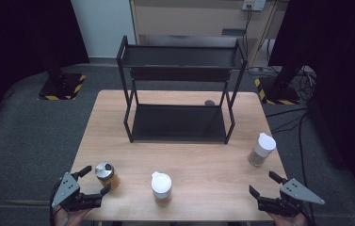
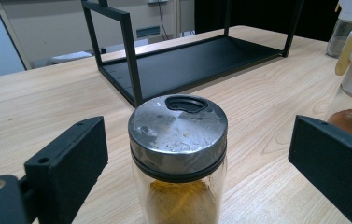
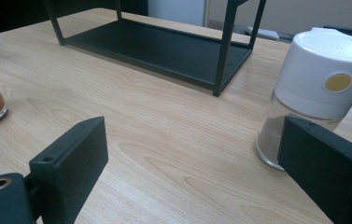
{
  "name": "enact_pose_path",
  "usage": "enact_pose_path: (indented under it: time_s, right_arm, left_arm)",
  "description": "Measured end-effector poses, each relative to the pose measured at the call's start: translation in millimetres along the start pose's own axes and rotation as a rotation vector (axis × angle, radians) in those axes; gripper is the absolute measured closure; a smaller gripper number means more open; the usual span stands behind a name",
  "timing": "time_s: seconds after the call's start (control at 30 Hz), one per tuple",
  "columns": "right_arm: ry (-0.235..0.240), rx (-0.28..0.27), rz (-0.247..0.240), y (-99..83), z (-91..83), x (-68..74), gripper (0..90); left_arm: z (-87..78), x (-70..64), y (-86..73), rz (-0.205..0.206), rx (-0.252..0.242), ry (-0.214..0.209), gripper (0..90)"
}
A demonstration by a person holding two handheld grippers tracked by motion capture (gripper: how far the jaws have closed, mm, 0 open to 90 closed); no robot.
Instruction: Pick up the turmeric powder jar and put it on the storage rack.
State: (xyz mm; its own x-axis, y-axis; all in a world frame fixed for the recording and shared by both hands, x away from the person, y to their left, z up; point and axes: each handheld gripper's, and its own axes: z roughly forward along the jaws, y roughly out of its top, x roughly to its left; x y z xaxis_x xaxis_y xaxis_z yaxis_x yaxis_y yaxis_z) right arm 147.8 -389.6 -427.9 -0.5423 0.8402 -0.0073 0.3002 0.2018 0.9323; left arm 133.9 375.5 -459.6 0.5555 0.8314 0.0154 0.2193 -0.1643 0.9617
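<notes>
A glass spice jar (image 1: 105, 175) with a metal lid and yellow powder stands at the table's front left. My left gripper (image 1: 96, 179) is open with a jaw on either side of this jar (image 2: 178, 140), and neither jaw touches it. A second jar (image 1: 161, 187) with a white cap and red-brown powder stands at the front middle. A third white-capped jar (image 1: 262, 149) with grey-brown powder stands at the right. My right gripper (image 1: 262, 182) is open just in front of it; its right jaw overlaps the base of that jar (image 3: 316, 88), and nothing is between the jaws.
A black two-tier metal rack (image 1: 180, 94) stands at the back middle of the wooden table (image 1: 203, 160), with both shelves bare. A small dark object (image 1: 209, 102) lies behind its lower shelf. Cables run over the floor at the right.
</notes>
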Motion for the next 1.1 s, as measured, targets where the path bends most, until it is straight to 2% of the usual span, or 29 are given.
enact_pose_path:
  time_s: [0.8, 1.1]
  right_arm:
    - [-0.001, -0.002, 0.002, 0.5, -0.4, 0.8, 8.5]
    - [-0.004, -0.001, 0.005, 0.5, -0.7, 0.6, 8.6]
  left_arm:
    - [-0.6, -0.3, 1.2, -0.007, 0.003, -0.006, 3.5]
    - [-5.2, 0.2, -0.3, -0.032, -0.029, 0.003, 3.8]
